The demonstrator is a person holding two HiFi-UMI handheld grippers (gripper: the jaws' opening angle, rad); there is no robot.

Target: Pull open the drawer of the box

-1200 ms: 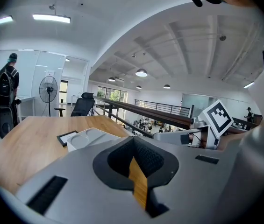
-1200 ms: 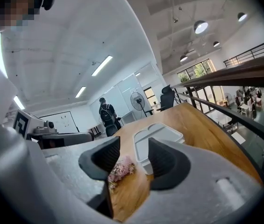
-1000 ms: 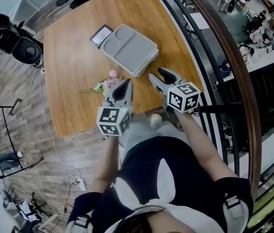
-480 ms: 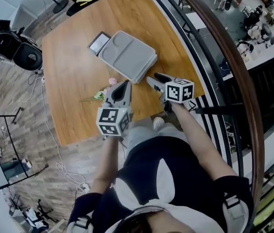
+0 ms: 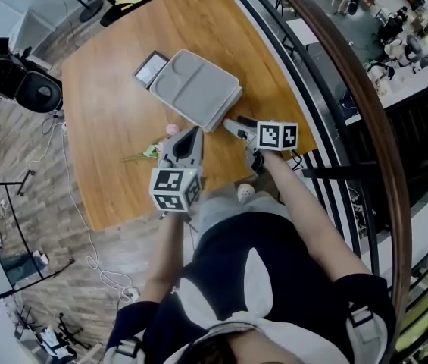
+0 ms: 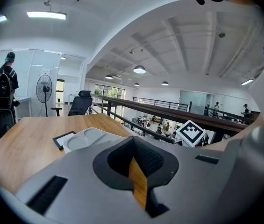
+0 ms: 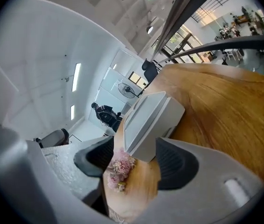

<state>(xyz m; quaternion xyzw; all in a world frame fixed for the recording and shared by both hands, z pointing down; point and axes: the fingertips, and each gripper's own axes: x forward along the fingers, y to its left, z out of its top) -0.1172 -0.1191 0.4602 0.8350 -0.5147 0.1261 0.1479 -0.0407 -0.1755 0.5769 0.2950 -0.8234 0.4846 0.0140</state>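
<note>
1. Both my forearms reach forward from my body over the near edge of the bench, the left one straight ahead and the right one angled in toward the left.
2. My left tool hangs above the near part of the bench, pointing far. Its jaws are drawn together to a thin slit, with only wood showing through it.
3. A pink flower sprig lies on the bench just left of that tool's tip, near the box.
4. My right tool is rolled onto its side and points far-left at the near right corner of the grey box. Its jaws are opening. In the right gripper view that corner stands between them, and the pads stay clear of it.
5. The box lies flat at mid-bench.
6. A small black-framed card touches its far left end.
</note>
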